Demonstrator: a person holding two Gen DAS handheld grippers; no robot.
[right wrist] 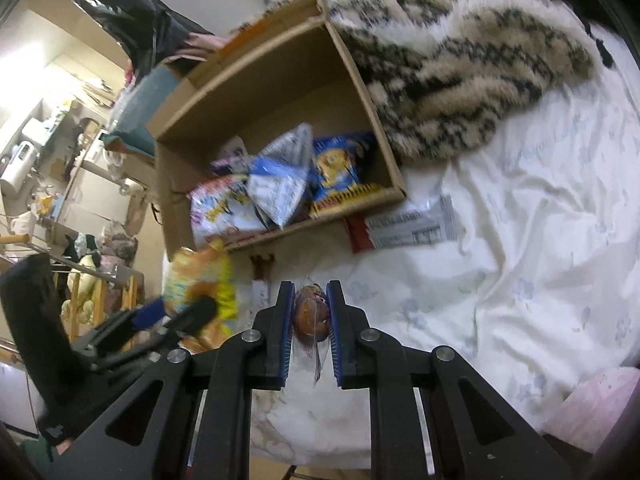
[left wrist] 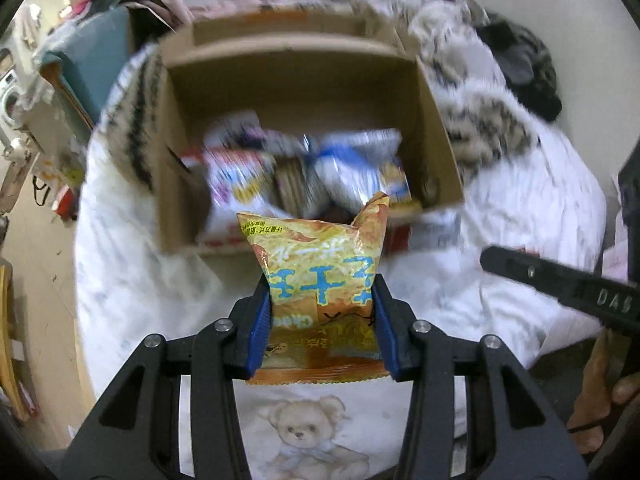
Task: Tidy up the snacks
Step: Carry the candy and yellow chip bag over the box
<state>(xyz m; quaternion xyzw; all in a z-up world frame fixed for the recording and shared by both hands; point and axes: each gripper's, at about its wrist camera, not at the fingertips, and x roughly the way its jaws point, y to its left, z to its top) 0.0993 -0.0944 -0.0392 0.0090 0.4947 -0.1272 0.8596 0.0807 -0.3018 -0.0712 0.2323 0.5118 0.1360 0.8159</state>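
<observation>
The left gripper [left wrist: 322,316] is closed partway, its blue pads [left wrist: 260,328] pressed against both sides of an orange and yellow snack bag [left wrist: 320,280]; the bag stands upright between the fingers, its crumpled top reaching toward the near edge of the cardboard box [left wrist: 304,80]. The right gripper [right wrist: 310,322] is closed to a narrow gap and clamps a small brown wrapped snack [right wrist: 310,314], whose clear wrapper tail hangs below the pads. In the right wrist view the left gripper [right wrist: 176,314] appears at the left, blurred, with the same snack bag [right wrist: 200,280] in it. The box [right wrist: 276,92] is open-topped and rests on a white bedspread [right wrist: 520,220] with a faint floral print. Inside the box lie several packets, including a blue and white bag [right wrist: 280,180], a blue and yellow bag [right wrist: 340,168] and a white and pink bag [right wrist: 220,208]. A red and grey packet [right wrist: 404,228] lies on the bedspread just beside the box's near wall. A furry striped blanket [right wrist: 460,68] touches the box's right side. A teddy bear print [left wrist: 308,436] shows on the fabric below the left gripper. Cluttered shelves [right wrist: 60,152] stand at the left of the room. The person's right hand [left wrist: 600,396] is partly visible at the lower right edge of the left wrist view, under the black finger of the right gripper [left wrist: 560,280].
</observation>
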